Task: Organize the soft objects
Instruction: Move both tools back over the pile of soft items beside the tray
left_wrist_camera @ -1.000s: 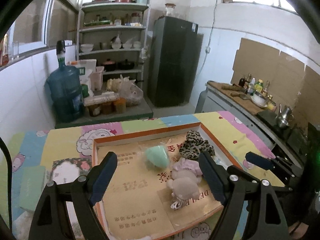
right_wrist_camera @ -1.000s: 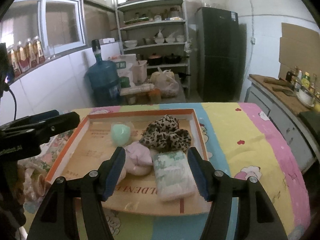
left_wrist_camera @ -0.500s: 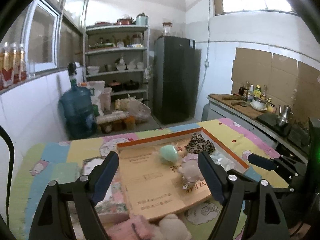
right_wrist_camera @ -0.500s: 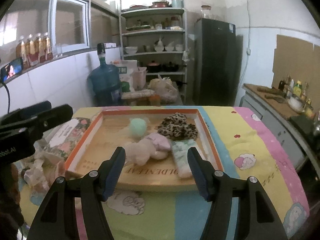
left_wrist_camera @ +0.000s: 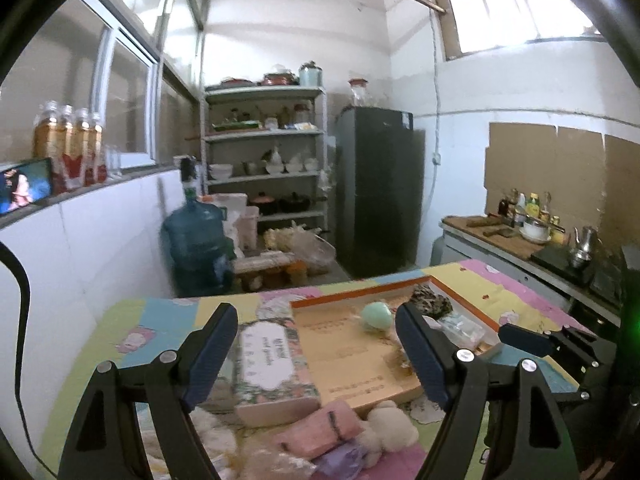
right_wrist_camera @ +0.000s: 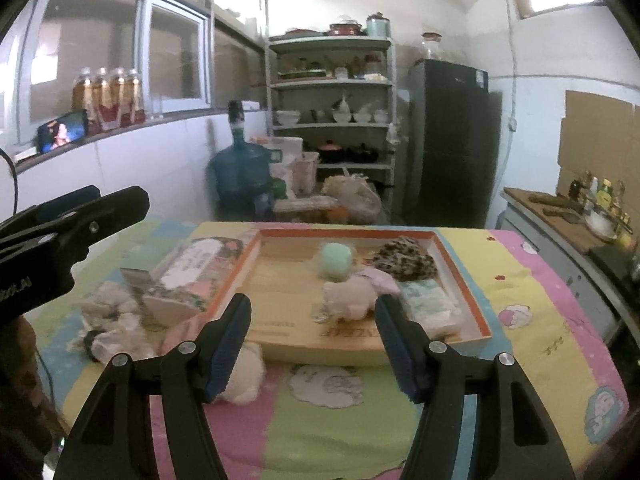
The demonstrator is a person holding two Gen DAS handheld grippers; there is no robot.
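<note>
An orange-rimmed cardboard tray lies on the table and holds a mint green ball, a leopard-print cloth, a pink cloth, a white plush toy and a pale tissue pack. Outside it lie a white plush, crumpled white cloths, a pink folded cloth and a purple item. My left gripper is open and empty, held above the table's near left. My right gripper is open and empty, in front of the tray.
A floral tissue box stands left of the tray. The table has a colourful cartoon cloth. Behind are a blue water jug, shelves, a dark fridge and a counter with bottles at right.
Both grippers have pulled back and up from the tray, so more of the table and the loose soft items outside the tray now show. Both stay open.
</note>
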